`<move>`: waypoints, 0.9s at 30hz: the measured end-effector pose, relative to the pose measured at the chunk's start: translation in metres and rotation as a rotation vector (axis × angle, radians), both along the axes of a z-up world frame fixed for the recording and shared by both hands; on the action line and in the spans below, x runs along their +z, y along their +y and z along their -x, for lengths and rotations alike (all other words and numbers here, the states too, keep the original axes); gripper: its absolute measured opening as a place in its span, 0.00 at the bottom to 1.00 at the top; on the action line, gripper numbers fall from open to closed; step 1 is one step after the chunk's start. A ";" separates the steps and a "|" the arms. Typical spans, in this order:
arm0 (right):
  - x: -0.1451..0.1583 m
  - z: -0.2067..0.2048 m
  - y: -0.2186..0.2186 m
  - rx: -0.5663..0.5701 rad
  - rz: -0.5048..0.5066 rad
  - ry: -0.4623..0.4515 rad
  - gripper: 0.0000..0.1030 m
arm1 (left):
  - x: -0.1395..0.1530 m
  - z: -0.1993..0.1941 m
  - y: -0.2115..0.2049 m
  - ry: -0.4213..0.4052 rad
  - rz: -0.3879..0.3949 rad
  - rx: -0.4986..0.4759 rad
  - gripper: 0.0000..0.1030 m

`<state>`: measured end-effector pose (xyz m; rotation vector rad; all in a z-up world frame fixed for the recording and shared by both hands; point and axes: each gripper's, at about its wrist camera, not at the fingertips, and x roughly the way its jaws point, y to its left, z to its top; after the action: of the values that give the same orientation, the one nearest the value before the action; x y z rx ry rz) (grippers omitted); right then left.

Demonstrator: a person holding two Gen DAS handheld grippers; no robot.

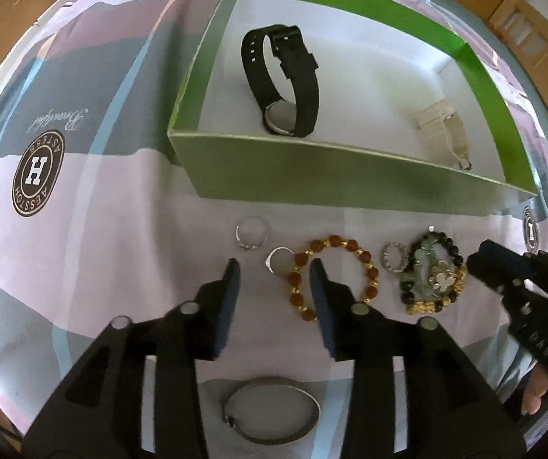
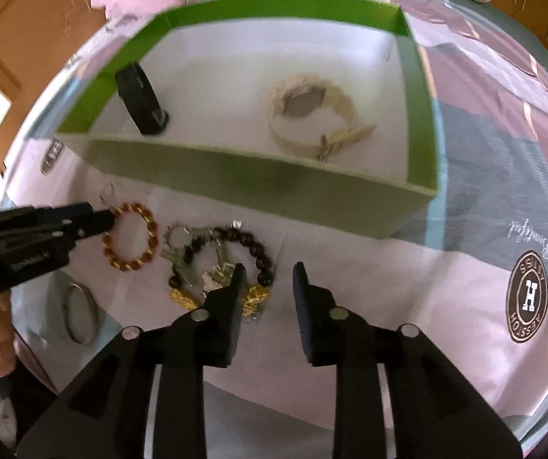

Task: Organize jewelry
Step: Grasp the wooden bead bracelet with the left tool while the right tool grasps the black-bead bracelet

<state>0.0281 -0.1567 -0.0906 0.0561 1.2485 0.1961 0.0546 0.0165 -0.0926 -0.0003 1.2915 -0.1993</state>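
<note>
Green cardboard walls mark the open box (image 1: 335, 176) sitting on the printed bedspread (image 1: 82, 267), and inside it on the white floor a black watch (image 1: 281, 84) stands on edge with its strap looped, its dial end toward the near wall, while a cream watch (image 2: 312, 114) lies flat toward the right wall, strap tails trailing toward 4 o'clock in the right wrist view. In front of the near wall, on the cloth, the loose pieces lie in a rough left-to-right row. The left gripper (image 1: 275, 267) hangs over them with its fingers spread wide and holding nothing; a small silver ring (image 1: 279, 262) lies between the tips, a second ring (image 1: 251, 233) sits just beyond at 11 o'clock, and the amber bead bracelet (image 1: 331, 275) lies flat with its left arc passing under the right finger. A silver bangle (image 1: 272, 409) lies flat nearer the wrist, at 6 o'clock, its long axis across the view. The right gripper (image 2: 268, 267) is likewise parted and empty, its left finger over the gold end of the dark bead bracelet (image 2: 235, 264), which is tangled with a jade pendant (image 1: 423, 267) and touched by a small sparkly ring (image 1: 394, 258). To the right of that gripper, from 1 to 4 o'clock, the bedspread lies bare up to the box corner.
</note>
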 end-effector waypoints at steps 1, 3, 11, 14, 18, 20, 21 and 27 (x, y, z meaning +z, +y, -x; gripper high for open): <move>-0.004 -0.001 0.000 -0.006 -0.011 0.008 0.26 | -0.003 -0.001 -0.002 0.003 -0.006 -0.004 0.38; -0.007 -0.001 0.000 -0.013 -0.018 0.006 0.26 | -0.009 -0.003 -0.006 0.012 -0.016 -0.013 0.38; 0.011 0.004 -0.006 -0.017 -0.085 -0.033 0.14 | -0.008 -0.009 -0.006 -0.006 0.015 -0.010 0.08; 0.025 0.006 -0.014 -0.026 -0.106 -0.064 0.13 | 0.006 -0.009 0.000 -0.040 0.034 -0.003 0.07; 0.041 0.006 -0.024 -0.041 -0.147 -0.096 0.05 | 0.022 -0.006 -0.001 -0.082 0.052 -0.005 0.07; 0.052 0.007 -0.024 -0.039 -0.177 -0.123 0.05 | 0.030 -0.004 0.000 -0.088 0.066 -0.008 0.07; 0.057 0.009 -0.026 -0.038 -0.177 -0.138 0.05 | 0.033 -0.003 -0.001 -0.092 0.077 -0.010 0.07; 0.041 0.002 -0.022 -0.047 -0.083 -0.094 0.08 | 0.040 -0.008 -0.008 -0.108 0.073 -0.038 0.07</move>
<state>0.0256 -0.1784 -0.0492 0.1460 1.1442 0.2077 0.0628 0.0085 -0.0526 -0.0275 1.1769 -0.2755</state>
